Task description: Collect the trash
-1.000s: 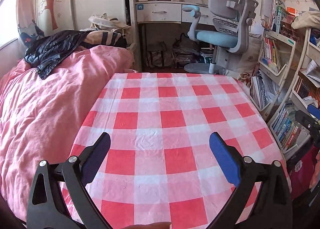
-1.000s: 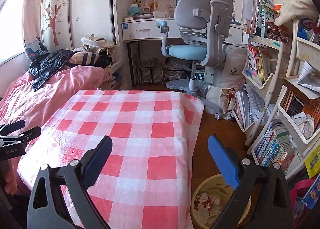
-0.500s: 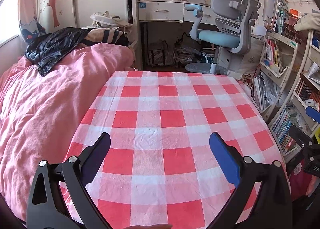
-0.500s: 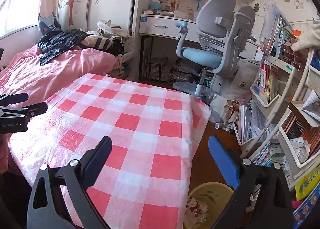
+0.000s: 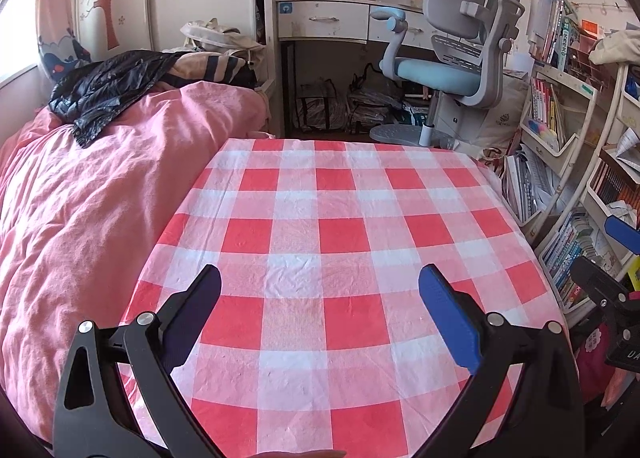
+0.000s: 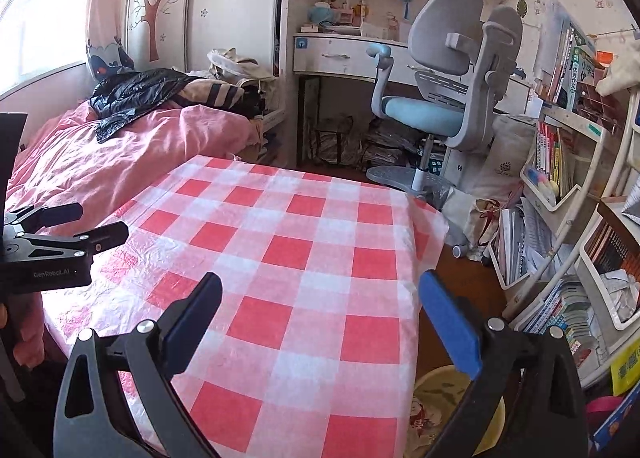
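Hand-held grippers agape above crumple-filled yellow bin

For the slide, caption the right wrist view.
Open right tool over checked tablecloth, yellow bin on the floor beside it.

A bedroom around a checked cloth

A red-and-white checked cloth covers the counter beside a pink bed (black jacket on top); a grey chair faces full bookshelves.

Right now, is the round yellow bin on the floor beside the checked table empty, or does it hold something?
Not empty. In the right wrist view the round yellow bin shows crumpled white and red scraps inside, below the open right gripper. How full it is cannot be told.
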Demonstrator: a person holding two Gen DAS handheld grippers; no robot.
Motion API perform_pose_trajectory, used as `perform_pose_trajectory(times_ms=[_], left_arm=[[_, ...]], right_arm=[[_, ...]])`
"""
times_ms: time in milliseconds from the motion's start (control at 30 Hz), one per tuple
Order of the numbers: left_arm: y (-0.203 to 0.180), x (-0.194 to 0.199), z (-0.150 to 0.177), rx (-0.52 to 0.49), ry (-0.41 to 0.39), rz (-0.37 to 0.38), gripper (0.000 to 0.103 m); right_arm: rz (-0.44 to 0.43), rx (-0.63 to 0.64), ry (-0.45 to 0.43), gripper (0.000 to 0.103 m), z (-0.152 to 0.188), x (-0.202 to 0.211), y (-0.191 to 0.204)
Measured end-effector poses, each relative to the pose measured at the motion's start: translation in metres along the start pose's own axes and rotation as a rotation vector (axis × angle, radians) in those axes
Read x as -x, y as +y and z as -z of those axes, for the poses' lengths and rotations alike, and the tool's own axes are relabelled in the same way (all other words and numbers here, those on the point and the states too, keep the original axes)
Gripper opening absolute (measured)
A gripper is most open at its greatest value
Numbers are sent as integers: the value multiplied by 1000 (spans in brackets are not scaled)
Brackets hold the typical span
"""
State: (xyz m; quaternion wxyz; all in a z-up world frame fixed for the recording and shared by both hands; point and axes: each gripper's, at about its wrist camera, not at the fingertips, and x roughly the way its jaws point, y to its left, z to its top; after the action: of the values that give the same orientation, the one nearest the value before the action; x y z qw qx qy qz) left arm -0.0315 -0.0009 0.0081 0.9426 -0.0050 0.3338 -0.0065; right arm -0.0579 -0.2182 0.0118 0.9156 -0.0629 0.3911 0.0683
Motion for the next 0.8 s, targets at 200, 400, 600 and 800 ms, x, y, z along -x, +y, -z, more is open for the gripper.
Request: perform_pose_trajectory(times_ms=[200, 400, 600, 800], left_arm=[[-1, -1, 1, 12, 1, 10, 96], [-2, -2, 1, 17, -4, 17, 96], [-4, 10, 1, 28, -93, 61, 95], [-9, 10, 2, -22, -93, 19, 96]], right_arm=[[-6, 48, -6, 95, 0, 1, 10], [-10, 35, -12, 95, -1, 1, 9], [-15, 40, -4, 95, -1, -1, 13], [-29, 42, 34, 95, 0, -12, 19]])
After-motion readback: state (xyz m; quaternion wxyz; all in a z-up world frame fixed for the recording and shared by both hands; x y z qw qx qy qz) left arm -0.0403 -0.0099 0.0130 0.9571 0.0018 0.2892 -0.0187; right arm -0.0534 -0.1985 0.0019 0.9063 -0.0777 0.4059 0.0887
